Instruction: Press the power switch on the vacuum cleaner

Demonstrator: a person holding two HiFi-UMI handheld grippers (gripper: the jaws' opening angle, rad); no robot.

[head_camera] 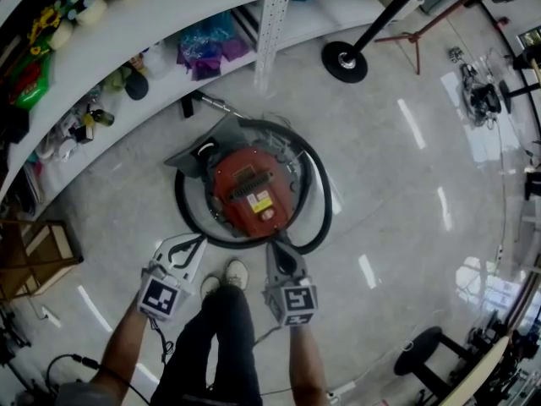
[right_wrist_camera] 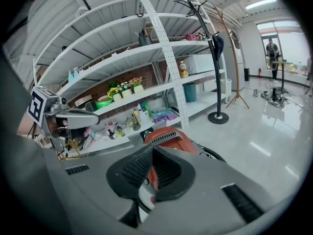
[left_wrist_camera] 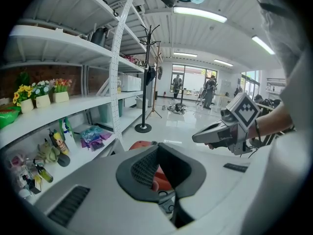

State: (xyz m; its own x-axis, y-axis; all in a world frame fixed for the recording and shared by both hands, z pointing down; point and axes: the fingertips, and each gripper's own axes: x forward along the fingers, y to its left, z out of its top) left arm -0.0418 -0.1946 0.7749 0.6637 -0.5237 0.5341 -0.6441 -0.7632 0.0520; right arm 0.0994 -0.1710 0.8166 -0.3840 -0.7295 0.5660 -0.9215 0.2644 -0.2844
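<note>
A red canister vacuum cleaner [head_camera: 249, 194] sits on the glossy floor, with its black hose [head_camera: 319, 201] looped around it. Its top carries a black grille and a yellow label; I cannot pick out the power switch. My left gripper [head_camera: 201, 239] hovers just off its near-left side, and my right gripper [head_camera: 275, 247] hangs at its near edge. Both look shut with nothing held. In the left gripper view the red body [left_wrist_camera: 141, 144] shows past the left gripper [left_wrist_camera: 164, 173]. The right gripper [right_wrist_camera: 151, 176] points at the vacuum cleaner [right_wrist_camera: 168, 136] close ahead.
White shelves [head_camera: 161, 24] with flower pots, bottles and bags curve along the left and far side. A coat stand base [head_camera: 344, 61] stands beyond the vacuum. The person's shoes [head_camera: 226, 276] are right behind it. A black stool [head_camera: 421, 352] is near right, and a wooden crate [head_camera: 34, 252] is at the left.
</note>
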